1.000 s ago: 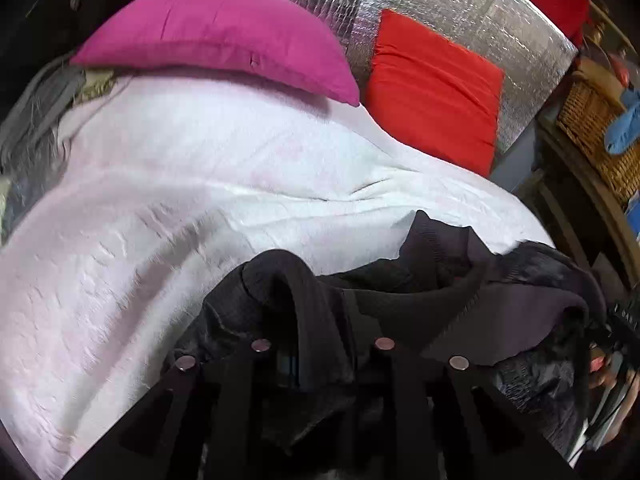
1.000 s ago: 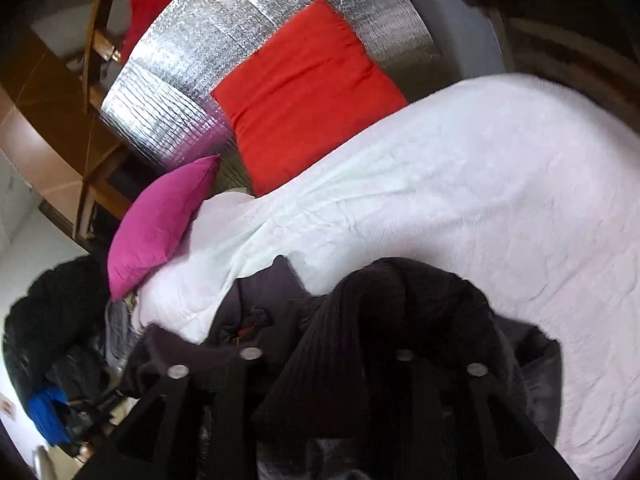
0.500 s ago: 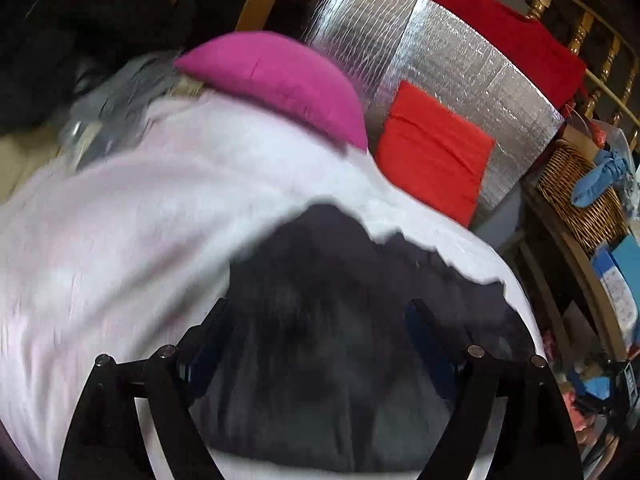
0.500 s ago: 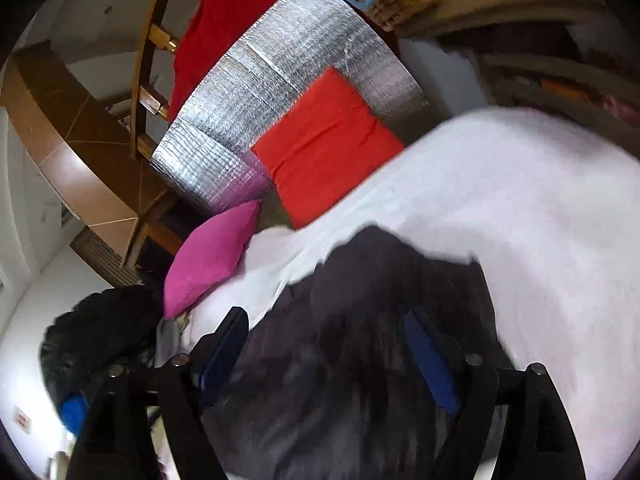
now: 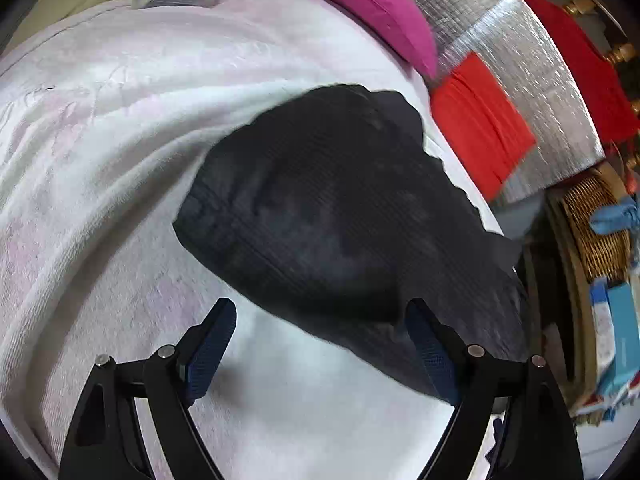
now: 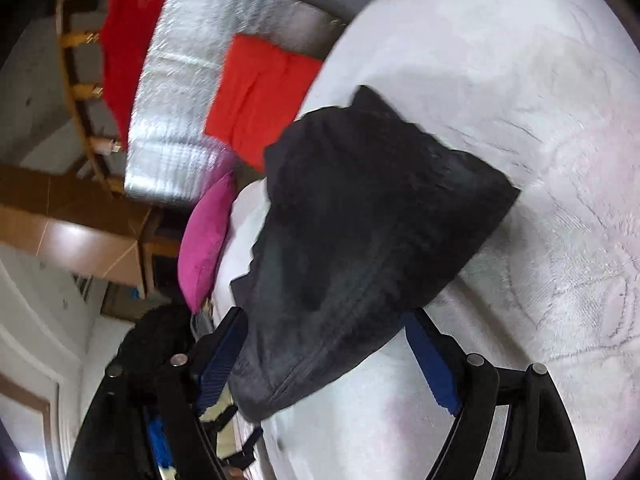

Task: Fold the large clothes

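Now we see the dark garment (image 5: 328,216) lying folded into a thick wedge-shaped bundle on the white blanket (image 5: 100,152) that covers the bed. Our left hand-held gripper (image 5: 320,356) stands with its jaws spread wide, nothing pressed between the blue pads; the garment's near edge lies just ahead of them, and the right-hand pad overlaps that edge in the left wrist view, though we cannot tell whether it touches. Our right hand-held gripper (image 6: 332,356) is likewise spread wide and holds nothing; the bundle's near edge sits between and just past its fingers.

Taking the garment as landmark: in the left wrist view, bare blanket spreads broadly to its left and in front of it. The bed's edge runs close along its right side, where a corner of cloth reaches that edge. Beyond it, past the bed's far end, a magenta cushion (image 5: 368,4) and an orange-red cushion (image 5: 480,120) lean against a silver foil panel (image 5: 512,40). A wicker basket (image 5: 596,232) stands off the bed past the garment's right edge.

The bundle's long axis runs from a narrow far end near the cushions down toward a broader near end by the grippers, slanted across the bed. In the right wrist view, one corner juts out sideways over the blanket (image 6: 540,160).
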Available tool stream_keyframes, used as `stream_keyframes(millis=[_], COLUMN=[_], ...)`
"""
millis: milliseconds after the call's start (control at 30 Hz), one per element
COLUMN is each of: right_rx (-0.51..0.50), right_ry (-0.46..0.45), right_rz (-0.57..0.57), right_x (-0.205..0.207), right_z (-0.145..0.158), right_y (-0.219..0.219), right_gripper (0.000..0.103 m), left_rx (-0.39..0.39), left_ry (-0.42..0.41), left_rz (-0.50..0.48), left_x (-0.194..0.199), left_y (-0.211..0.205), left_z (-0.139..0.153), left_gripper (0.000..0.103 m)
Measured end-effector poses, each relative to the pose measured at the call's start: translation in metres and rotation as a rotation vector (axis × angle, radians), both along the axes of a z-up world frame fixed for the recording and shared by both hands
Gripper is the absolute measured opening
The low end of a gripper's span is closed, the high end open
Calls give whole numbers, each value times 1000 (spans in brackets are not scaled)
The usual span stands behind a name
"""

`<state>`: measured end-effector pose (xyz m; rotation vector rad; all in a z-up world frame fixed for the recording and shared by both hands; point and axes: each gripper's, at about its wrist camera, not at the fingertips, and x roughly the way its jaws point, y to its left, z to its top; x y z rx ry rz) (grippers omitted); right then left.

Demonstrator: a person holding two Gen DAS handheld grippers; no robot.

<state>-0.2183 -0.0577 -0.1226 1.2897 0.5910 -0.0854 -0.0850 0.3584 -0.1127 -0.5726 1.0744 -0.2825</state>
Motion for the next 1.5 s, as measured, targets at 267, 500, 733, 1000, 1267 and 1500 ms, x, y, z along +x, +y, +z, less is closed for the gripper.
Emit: stream_keyframes(millis=[267, 500, 733, 1000, 1267, 1500], right_rx=[146, 102, 15, -118, -248, -312], right_ry=[11, -6, 33, 106, 82, 65], right_rz=[-73, -60, -22, -25, -24, 1], right_x=[21, 44, 56, 61, 58, 48], right_z=[-38, -38, -34, -23, 2, 15], right_y=[-13, -14, -12, 1, 16, 28], right_gripper=[87, 94, 98, 66, 44, 39], left_rx=[-46, -129, -39, 29, 106, 145], left_ry=[43, 55, -2, -45, -166, -198], left_rz=[47, 135, 127, 108, 51, 22], left_x=[17, 26, 21, 16, -8, -16], left_y=[-7, -3, -18, -16, -18, -15], left_z=[-18, -23, -22, -11, 17, 32], left_gripper=[90, 93, 93, 55, 32, 25])
